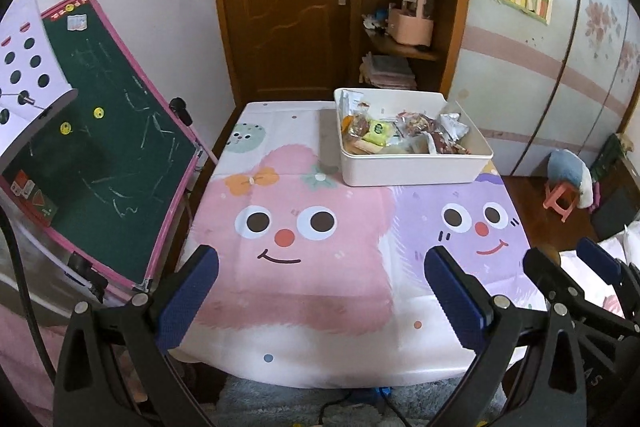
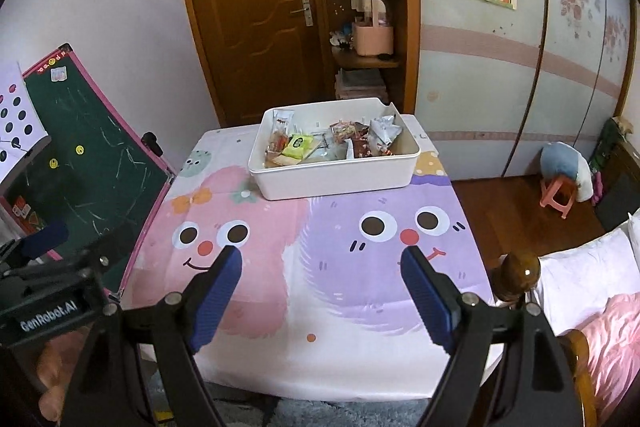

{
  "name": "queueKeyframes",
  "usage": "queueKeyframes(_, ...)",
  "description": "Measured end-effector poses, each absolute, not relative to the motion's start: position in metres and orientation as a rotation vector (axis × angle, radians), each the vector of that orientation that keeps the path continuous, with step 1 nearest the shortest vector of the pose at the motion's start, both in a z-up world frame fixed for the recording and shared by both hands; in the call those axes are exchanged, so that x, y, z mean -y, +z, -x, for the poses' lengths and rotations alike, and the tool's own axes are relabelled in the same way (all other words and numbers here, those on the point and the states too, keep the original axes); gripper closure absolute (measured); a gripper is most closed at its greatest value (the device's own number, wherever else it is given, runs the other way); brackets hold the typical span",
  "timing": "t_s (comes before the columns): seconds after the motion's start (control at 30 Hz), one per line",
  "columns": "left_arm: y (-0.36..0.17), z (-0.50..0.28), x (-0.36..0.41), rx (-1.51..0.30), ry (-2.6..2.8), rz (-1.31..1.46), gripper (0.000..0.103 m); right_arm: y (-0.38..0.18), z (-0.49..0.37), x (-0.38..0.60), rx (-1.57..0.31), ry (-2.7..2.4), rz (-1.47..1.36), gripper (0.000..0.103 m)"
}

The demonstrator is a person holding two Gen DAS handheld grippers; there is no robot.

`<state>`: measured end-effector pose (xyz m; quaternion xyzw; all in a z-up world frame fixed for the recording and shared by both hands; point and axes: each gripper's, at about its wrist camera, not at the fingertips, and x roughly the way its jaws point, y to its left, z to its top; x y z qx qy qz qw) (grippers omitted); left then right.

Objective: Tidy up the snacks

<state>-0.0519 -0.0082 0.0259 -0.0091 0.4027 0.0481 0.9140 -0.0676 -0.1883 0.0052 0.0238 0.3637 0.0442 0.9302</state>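
Because the wrapped snacks (image 2: 328, 143) lie heaped in one white bin (image 2: 336, 179), overlapping each other, an exact count cannot be made; a yellow-green packet (image 2: 298, 145), a crinkled silver bag (image 2: 384, 131) and several reddish wrappers can be picked out, while the printing on them is too small to read. That single bin sits at the far end of the table (image 2: 304, 307), on the cartoon tablecloth, with its long axis running across the table from side to side and its open top facing up. Two grippers are in sight: the left gripper (image 1: 320, 291) and the right gripper (image 2: 322, 295), each with its blue pads spread wide over the near part of the cloth, nothing between them and well apart from the bin. At the left edge of the right wrist view a hand is partly cut off beneath the other tool's body. One green chalkboard (image 1: 116, 155) leans just beside the table's left side
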Motion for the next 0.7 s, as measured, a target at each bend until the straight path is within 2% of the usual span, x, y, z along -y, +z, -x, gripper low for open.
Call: queueKeyframes(0.7, 0.012, 0.039, 0.007, -0.861, 0.079, 0.02, 0.001, 0.005, 0.059, 0.183, -0.733, 0.083, -0.005, 0.021)
